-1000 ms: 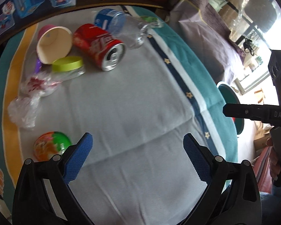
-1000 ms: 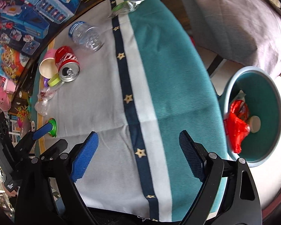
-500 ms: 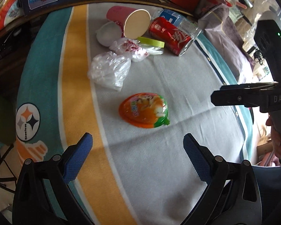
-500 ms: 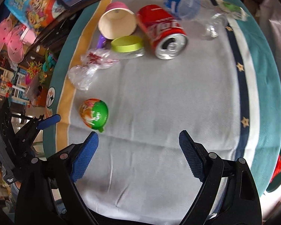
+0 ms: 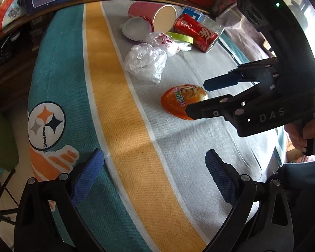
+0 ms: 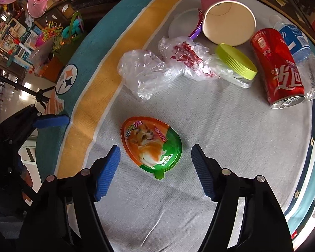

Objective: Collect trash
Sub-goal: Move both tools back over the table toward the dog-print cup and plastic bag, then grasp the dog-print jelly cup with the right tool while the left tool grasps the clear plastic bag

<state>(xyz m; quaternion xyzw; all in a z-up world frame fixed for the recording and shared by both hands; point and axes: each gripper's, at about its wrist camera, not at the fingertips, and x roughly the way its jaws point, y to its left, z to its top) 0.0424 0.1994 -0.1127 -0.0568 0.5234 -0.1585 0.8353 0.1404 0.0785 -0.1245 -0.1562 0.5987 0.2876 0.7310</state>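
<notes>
Orange-green egg pack [image 6: 151,145] framed by right gripper [image 6: 155,159], jaws just narrowing, untouched; next: lower, clamp. Left gripper [image 5: 155,172] wide, empty.

black two-finger grippers [image 6: 155,163], blue ribbed pads [image 6: 107,172], silver screws, "das" lettering, green indicator light.

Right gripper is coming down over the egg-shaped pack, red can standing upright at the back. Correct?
Not quite. The red can lies on its side, open end toward the camera, as the right wrist view shows. The right gripper, jaws just closing, does straddle the egg-shaped pack.
</notes>
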